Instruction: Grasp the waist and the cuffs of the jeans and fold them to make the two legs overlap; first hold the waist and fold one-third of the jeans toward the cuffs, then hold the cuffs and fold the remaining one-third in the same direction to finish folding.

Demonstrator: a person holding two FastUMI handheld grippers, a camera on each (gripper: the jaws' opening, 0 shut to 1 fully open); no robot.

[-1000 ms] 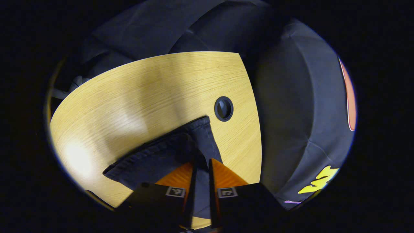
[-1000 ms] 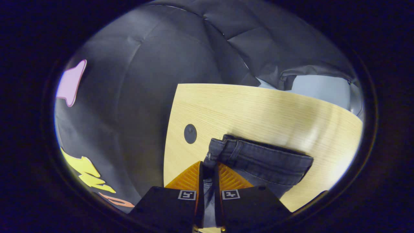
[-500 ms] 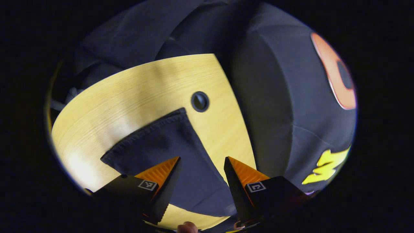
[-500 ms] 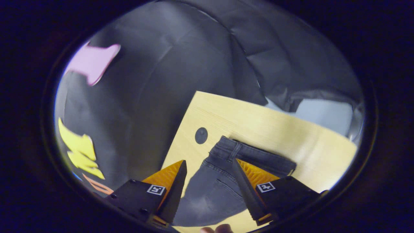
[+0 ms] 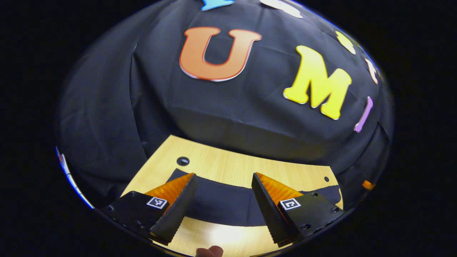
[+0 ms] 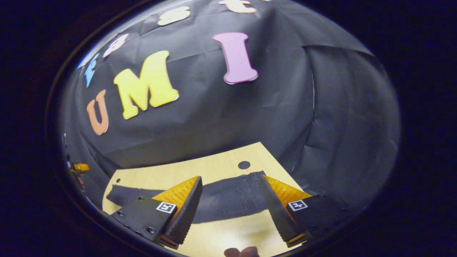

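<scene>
Lying flat as a long dark band, the jeans (image 5: 221,203) stretch across the light wood-grain table (image 5: 228,166), their long axis running side to side in both views, parallel to the black cloth wall (image 5: 228,107) behind. In the right gripper view the denim (image 6: 228,198) shows stitched seams and a pocket, with the waist end toward the right near a round black grommet (image 6: 244,165) and the legs trailing left. A second grommet (image 5: 182,161) sits just beyond the cuff end in the left gripper view. The left gripper (image 5: 223,205) hangs above the jeans, its ridged fingers spread wide apart, gripping nothing. The right gripper (image 6: 230,208) is likewise spread wide, clear of the denim. A small screw hole (image 5: 326,179) marks the table's far corner
</scene>
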